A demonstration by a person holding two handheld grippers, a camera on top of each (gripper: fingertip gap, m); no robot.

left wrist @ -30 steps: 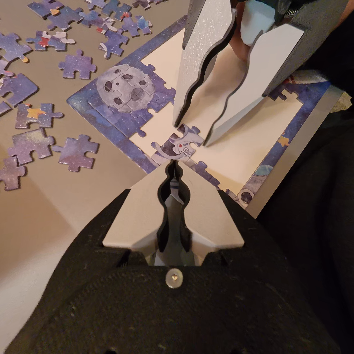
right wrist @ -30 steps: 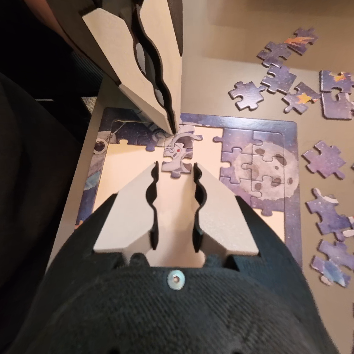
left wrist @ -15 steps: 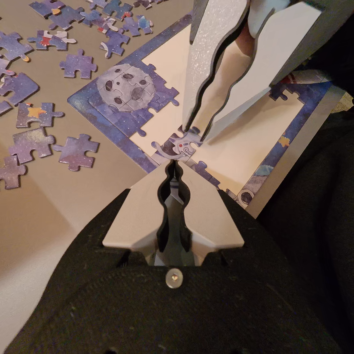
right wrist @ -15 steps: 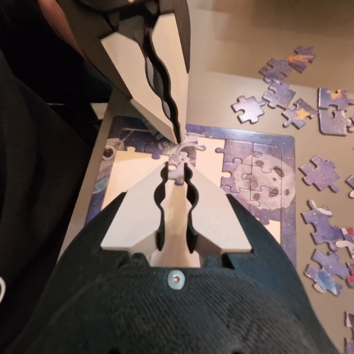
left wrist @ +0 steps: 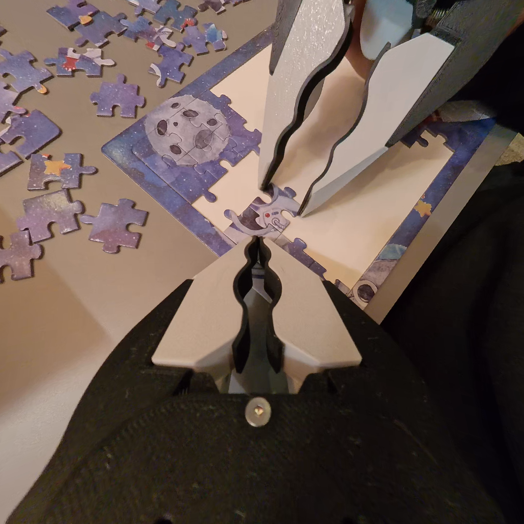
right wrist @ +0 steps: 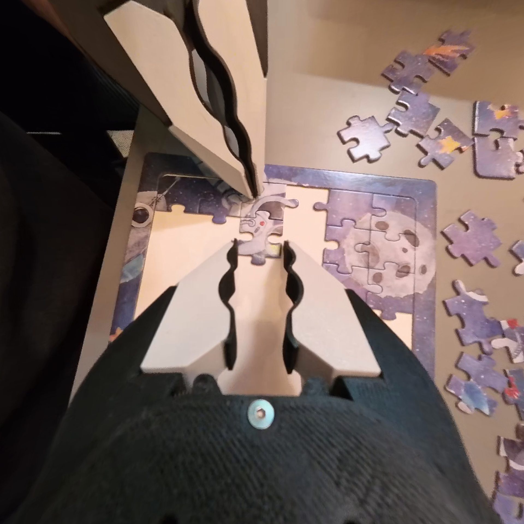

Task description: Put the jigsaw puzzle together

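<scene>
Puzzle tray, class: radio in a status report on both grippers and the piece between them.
Left gripper shut, tips down at placed pieces' edge. Right gripper open, straddling astronaut piece, not clamped. Piece flat in puzzle tray. Loose pieces lie outside.

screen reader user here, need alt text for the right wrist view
The open right gripper straddles the near end of a pale astronaut puzzle piece lying in a purple space puzzle tray, while the shut left gripper touches down at its far edge. Loose purple pieces lie scattered on the tan table.
</scene>
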